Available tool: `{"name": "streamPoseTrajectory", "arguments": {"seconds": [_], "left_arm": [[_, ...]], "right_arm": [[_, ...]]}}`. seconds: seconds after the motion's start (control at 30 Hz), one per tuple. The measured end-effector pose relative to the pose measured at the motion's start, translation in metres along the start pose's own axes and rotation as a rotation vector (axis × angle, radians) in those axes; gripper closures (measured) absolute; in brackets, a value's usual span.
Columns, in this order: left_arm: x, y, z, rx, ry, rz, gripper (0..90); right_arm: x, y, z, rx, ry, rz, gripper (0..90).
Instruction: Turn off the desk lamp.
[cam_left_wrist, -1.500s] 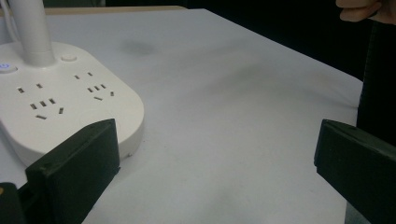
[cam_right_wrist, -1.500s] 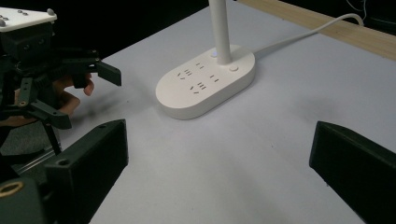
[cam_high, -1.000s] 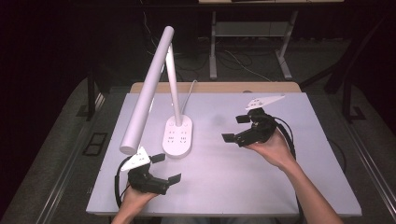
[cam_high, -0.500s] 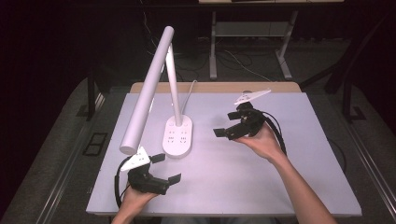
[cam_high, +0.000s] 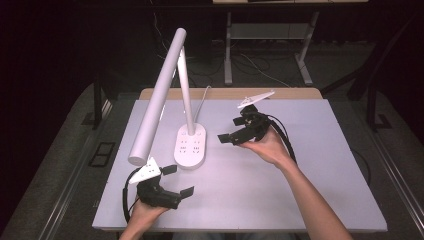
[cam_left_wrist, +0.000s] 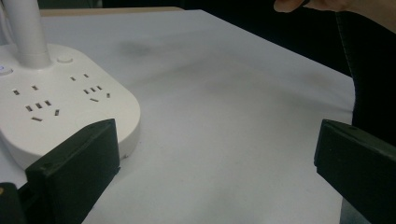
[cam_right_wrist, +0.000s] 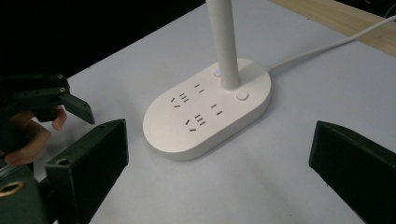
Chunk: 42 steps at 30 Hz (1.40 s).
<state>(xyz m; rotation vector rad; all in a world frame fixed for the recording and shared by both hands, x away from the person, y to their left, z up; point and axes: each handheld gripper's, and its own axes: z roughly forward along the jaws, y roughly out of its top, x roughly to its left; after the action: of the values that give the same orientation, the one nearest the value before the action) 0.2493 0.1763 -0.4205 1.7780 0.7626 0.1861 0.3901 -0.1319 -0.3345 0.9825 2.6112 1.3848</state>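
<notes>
Evidently we have a desk lamp (cam_high: 170, 95) standing left of centre in the high view, its oval socket base (cam_high: 191, 145) flat on the worktop (cam_high: 300, 165) and its cord (cam_high: 202, 100) running off toward the upper edge, which keeps the near area free. Our right tongs (cam_high: 235, 130) hover right of the base and aim at it, spread wide, holding and touching nothing. Our left tongs (cam_high: 178, 180) sit low at the lower left, just in front of the base, also spread wide and empty. We judge both are poised around the base, perhaps for its buttons (cam_right_wrist: 242, 95).
</notes>
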Motion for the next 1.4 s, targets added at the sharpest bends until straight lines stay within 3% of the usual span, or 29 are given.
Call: {"name": "streamPoseTrajectory", "arguments": {"seconds": [0.5, 0.57, 0.63, 0.9, 1.17, 1.4], "left_arm": [[0.001, 0.0, -0.001, -0.001, -0.005, -0.002, 0.0], [0.001, 0.0, -0.001, -0.001, -0.004, -0.001, 0.0], [0.001, 0.0, -0.001, -0.002, -0.002, 0.005, 0.0], [0.002, 0.0, -0.002, -0.004, -0.004, 0.0, 0.0], [0.002, 0.0, -0.002, -0.011, -0.007, -0.006, 0.0], [0.002, 0.0, -0.002, -0.009, -0.007, -0.002, 0.0]], "right_arm": [[-0.007, 0.018, 0.024, 0.003, 0.018, 0.008, 7.0], [-0.009, 0.02, 0.026, 0.005, 0.028, 0.006, 15.6], [-0.01, 0.022, 0.03, 0.01, 0.02, 0.003, 15.9], [-0.014, 0.027, 0.043, 0.021, 0.015, 0.008, 33.2], [-0.019, 0.032, 0.056, 0.019, 0.03, 0.04, 47.7], [-0.02, 0.038, 0.067, 0.011, 0.013, 0.061, 59.0]]}}
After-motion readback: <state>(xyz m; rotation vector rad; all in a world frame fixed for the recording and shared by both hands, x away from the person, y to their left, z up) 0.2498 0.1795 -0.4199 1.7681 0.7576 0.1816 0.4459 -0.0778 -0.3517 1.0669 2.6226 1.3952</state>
